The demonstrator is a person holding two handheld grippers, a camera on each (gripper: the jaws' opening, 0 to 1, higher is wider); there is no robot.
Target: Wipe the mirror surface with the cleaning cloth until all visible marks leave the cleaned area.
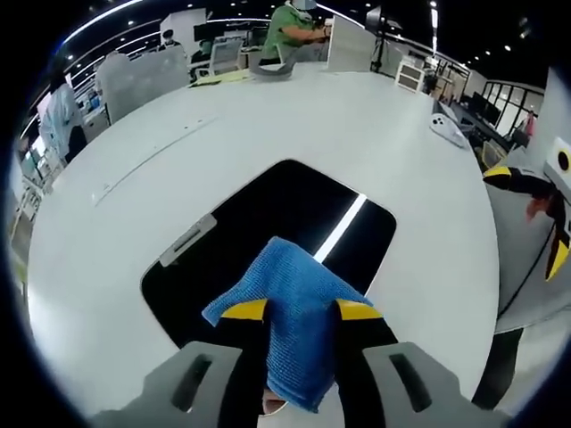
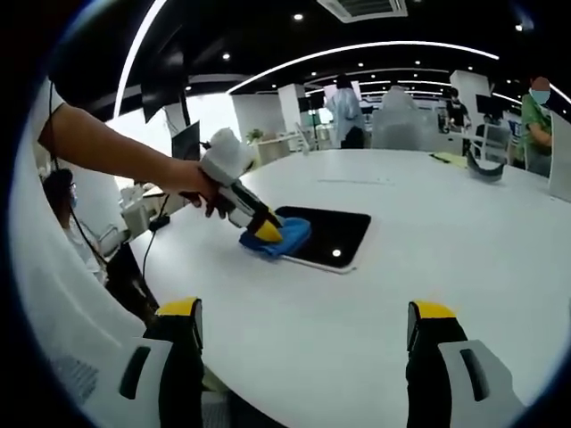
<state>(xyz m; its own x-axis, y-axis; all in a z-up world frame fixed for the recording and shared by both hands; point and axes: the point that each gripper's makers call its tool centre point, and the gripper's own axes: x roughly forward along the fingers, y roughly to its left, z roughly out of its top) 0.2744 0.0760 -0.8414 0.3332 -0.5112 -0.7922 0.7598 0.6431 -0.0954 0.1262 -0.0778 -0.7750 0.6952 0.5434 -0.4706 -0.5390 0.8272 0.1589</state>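
Observation:
A dark rectangular mirror [image 1: 268,223] lies flat on the white table [image 1: 294,116] and reflects a bright ceiling light. My left gripper [image 1: 302,310] is shut on a blue cleaning cloth [image 1: 290,312], which hangs over the mirror's near edge. In the right gripper view the mirror [image 2: 335,234] lies mid-table, with the left gripper [image 2: 268,232] pressing the blue cloth [image 2: 281,239] onto its left end, held by a person's hand [image 2: 192,183]. My right gripper [image 2: 303,325] stands open above the bare table, well short of the mirror. The right gripper's yellow tip [image 1: 500,174] shows at the right edge.
A long flat strip [image 1: 152,160] lies on the table left of the mirror. A grey headset-like item [image 1: 451,129] sits at the far right edge. People stand or sit at the table's far side [image 1: 290,31]. A seated person [image 2: 62,214] is beyond the table's left edge.

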